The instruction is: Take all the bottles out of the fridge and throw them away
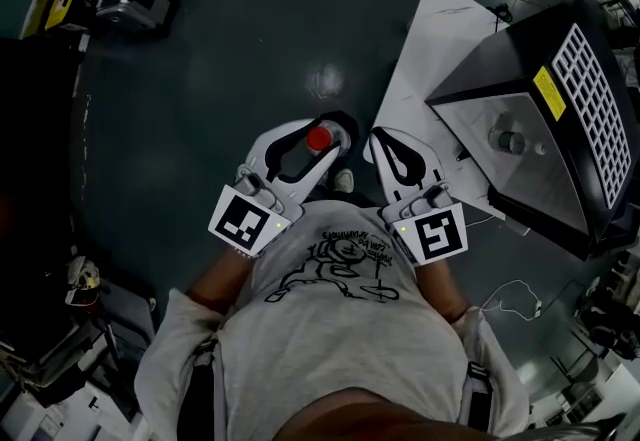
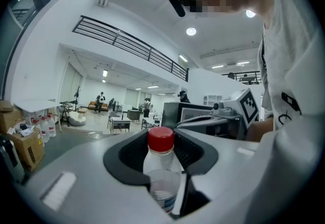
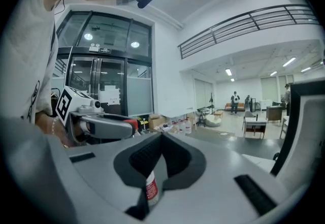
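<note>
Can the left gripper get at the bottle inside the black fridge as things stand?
Probably not: the left gripper is shut on a clear plastic bottle with a red cap, and the right gripper sits between it and the black fridge.

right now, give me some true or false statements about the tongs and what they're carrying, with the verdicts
1. The left tongs are closed on a bottle. True.
2. The bottle's cap is blue. False: it is red.
3. The right tongs stand wide open. False: their jaws are shut together.
4. A black box with a yellow label sits at the right of the head view. True.
</note>
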The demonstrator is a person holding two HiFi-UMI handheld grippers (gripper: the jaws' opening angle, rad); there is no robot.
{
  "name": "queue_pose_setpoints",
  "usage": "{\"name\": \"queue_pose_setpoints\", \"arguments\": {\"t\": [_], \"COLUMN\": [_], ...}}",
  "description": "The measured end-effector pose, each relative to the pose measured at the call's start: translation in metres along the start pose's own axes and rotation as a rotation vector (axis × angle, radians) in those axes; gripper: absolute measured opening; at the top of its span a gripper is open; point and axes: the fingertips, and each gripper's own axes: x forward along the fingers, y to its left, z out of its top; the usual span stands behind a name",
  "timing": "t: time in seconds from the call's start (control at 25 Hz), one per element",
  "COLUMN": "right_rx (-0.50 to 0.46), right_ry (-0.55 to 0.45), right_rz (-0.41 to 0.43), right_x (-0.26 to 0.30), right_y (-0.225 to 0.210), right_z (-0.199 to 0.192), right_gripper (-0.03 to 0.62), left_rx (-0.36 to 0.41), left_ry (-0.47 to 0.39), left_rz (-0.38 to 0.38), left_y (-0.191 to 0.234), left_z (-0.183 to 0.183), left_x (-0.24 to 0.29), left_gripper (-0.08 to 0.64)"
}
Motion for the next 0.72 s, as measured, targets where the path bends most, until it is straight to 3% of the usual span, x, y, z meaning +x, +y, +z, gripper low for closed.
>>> {"name": "queue_pose_setpoints", "arguments": {"t": [0.56,0.72], "right_rx": [0.039,0.090], "right_ry": [0.058,0.074], "right_rz": [-0.018,-0.050], "right_x": [0.008,0.014], "right_y": [0.003,0.005], "right_z": [-0.052,-0.063], "right_gripper": [0.009,0.009], "left_rx": [-0.006,-0.017], "left_ry": [0.052,0.070], "left_rz": [-0.003,0.008], "left_y": [-0.002,0.001], "left_z": [-0.042,-0.056], "left_x": [0.004,-0.001], "left_gripper": [0.158,0.158]}}
